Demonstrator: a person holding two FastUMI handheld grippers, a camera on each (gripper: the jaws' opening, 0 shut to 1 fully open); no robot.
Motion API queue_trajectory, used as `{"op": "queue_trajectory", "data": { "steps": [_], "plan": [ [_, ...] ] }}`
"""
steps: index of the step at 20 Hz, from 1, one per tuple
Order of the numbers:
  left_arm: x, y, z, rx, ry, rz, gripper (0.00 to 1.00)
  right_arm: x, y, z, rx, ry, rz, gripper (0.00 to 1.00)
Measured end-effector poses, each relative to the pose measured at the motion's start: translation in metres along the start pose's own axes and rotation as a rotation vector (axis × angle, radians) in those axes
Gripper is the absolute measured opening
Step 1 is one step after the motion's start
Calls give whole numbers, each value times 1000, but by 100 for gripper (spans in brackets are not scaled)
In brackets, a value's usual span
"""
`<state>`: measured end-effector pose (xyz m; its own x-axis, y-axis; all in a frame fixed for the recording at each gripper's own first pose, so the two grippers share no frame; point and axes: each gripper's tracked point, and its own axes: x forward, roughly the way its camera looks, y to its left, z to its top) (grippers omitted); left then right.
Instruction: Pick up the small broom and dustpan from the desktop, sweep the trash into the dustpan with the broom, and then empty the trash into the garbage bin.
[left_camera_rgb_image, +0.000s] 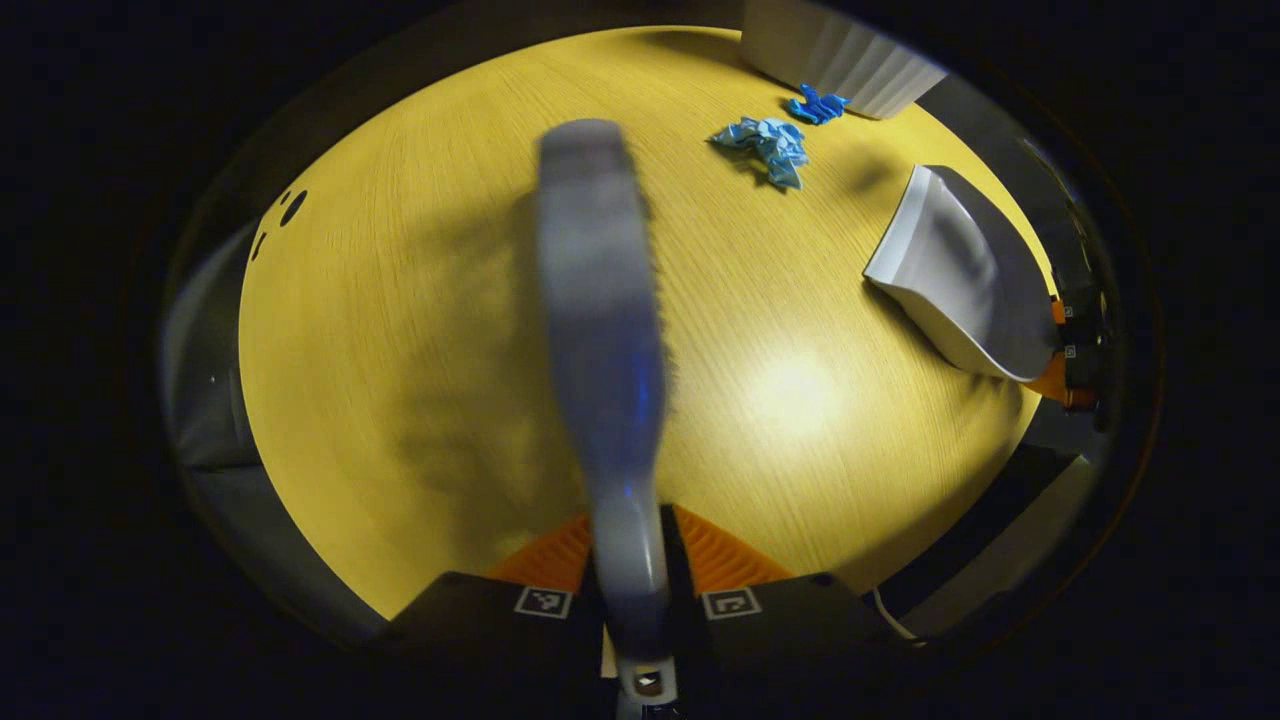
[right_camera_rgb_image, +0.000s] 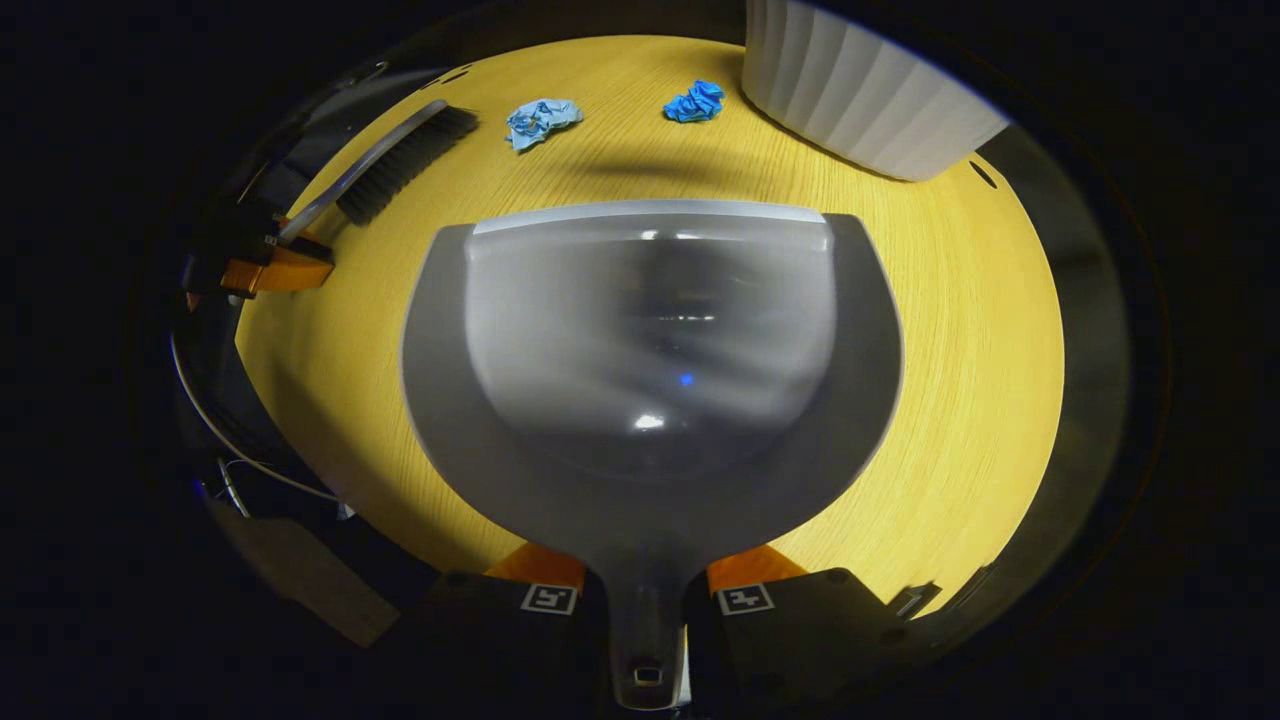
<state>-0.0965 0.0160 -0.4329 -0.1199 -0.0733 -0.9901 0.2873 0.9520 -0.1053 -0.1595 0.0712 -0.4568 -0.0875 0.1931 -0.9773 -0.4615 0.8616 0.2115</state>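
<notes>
Left gripper (left_camera_rgb_image: 632, 590): fingers closed on the broom (left_camera_rgb_image: 603, 300) handle, brush head out ahead above the worktop (left_camera_rgb_image: 400, 330), blurred.
Right gripper (right_camera_rgb_image: 645, 590): fingers clamped on the dustpan (right_camera_rgb_image: 650, 360) handle, pan mouth facing forward over the worktop.
Trash: pale blue wad (left_camera_rgb_image: 768, 145) and darker blue wad (left_camera_rgb_image: 818, 104) lying near the far edge, apart from each other, the darker one just beside the bin (left_camera_rgb_image: 840, 55).
Open room: bare wood between dustpan lip and both wads; wide bare stretch left of the broom.
Edges: worktop rim curving close on both sides; white ribbed bin standing at the far right corner.
Left gripper view: dustpan at right, tilted, with the other gripper behind it.
Right gripper view: broom bristles at far left, close to the pale wad.
</notes>
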Motion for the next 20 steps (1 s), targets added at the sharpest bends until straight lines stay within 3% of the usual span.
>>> {"op": "queue_trajectory", "data": {
  "steps": [1, 2, 4, 5, 8, 9, 10, 12, 16, 20],
  "plan": [
    [-1, 6, 10, 21, -16, 14, 32, 0, 0, -1, -3, 2, 0, 41],
    [-1, 7, 20, 43, -30, 25, 30, -1, -1, 0, -12, 0, 0, 36],
    [-5, 9, 50, 73, -52, 27, 27, 0, -2, 2, -36, 14, 2, 41],
    [-8, 9, 70, 89, -71, 23, 25, 1, -5, 4, -48, 19, -4, 36],
    [-6, 12, 122, 186, -100, 45, 32, 1, -12, 7, -86, 31, -8, 35],
    [-5, 10, 136, 218, -102, 51, 32, 0, -14, 8, -93, 33, -7, 35],
    [-3, 6, 149, 248, -108, 49, 25, 0, -14, 9, -99, 33, -6, 35],
    [-4, -2, 178, 299, -128, 52, 29, 1, -15, 10, -106, 30, -4, 35],
    [-2, -26, 198, 405, -146, 50, 31, 1, -16, 13, -110, 18, -2, 35],
    [-1, -55, 203, 502, -147, -14, 28, 2, -17, 15, -112, 10, 6, 35]
  ]
}}
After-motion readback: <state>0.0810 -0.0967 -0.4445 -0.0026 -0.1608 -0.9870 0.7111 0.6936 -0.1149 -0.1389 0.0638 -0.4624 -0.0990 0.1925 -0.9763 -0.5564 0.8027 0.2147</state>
